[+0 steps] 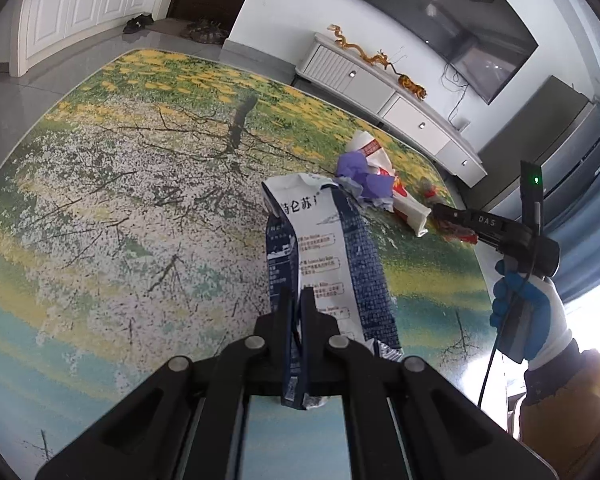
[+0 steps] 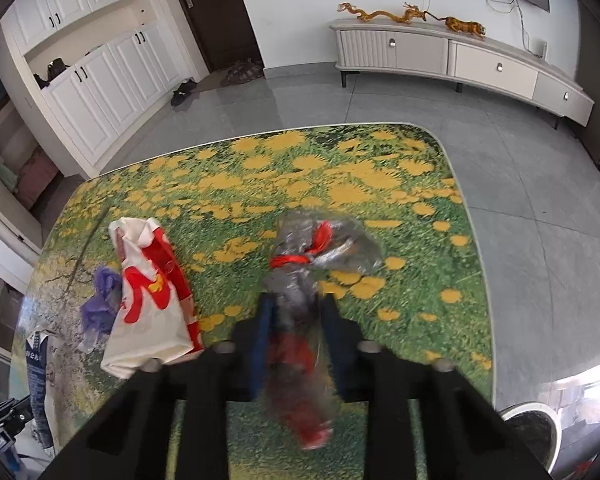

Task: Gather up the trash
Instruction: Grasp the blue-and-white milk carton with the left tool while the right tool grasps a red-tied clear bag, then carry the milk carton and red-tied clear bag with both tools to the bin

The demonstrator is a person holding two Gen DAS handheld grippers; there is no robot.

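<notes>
L gripper [image 1: 298, 300] clenched on flattened blue-white milk carton [image 1: 324, 240], held up over floral table [image 1: 140, 220]. R gripper [image 2: 298, 308] pinches crumpled clear wrapper w/ red print [image 2: 312, 264]. Beyond carton: purple wad [image 1: 356, 172] touching red-white paper bag [image 1: 384, 176]. Far: white TV cabinet [image 2: 460, 60] w/ dragon figurine [image 2: 384, 13].

Both wrist views near, angled down; share table [image 1: 100, 200], paper bag [image 2: 148, 312].
</notes>
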